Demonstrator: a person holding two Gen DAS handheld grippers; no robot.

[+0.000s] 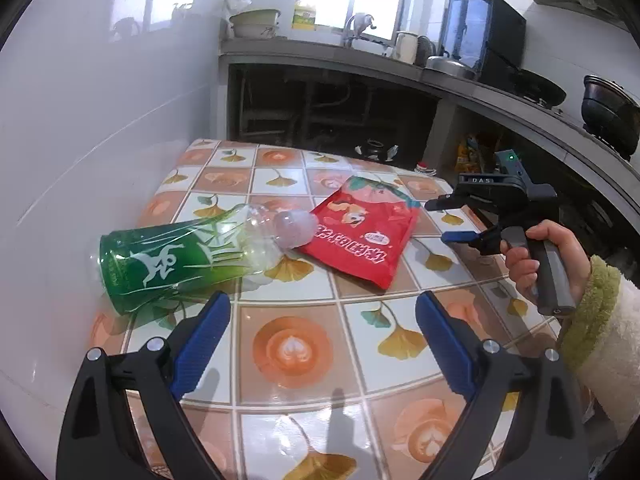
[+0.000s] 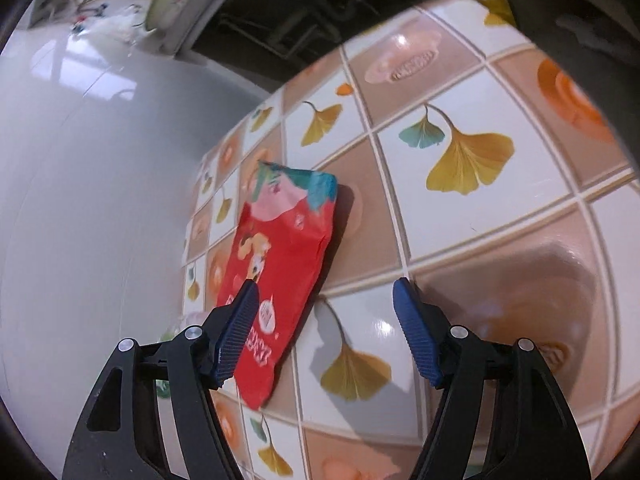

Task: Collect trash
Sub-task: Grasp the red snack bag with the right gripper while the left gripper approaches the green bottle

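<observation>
On a glossy tile-patterned bench (image 1: 304, 360) lie two pieces of trash: one crumpled clear plastic bottle (image 1: 192, 256) with a green label, on its side, and one flat red foil snack pouch (image 1: 360, 236) touching its cap. Both ribbed blue-padded tools stand wide and empty: the left hand-held gripper (image 1: 322, 312) near the bottle, the right hand-held gripper (image 2: 324, 292) over the pouch's edge.

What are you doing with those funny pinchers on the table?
A person is picking up trash with two hand-held pinchers. The right gripper is open, reaching toward the flat red snack packet on the tiled-pattern table. The left gripper is open too, near the green-labelled clear plastic bottle lying on its side. Nothing is picked up yet.
</observation>
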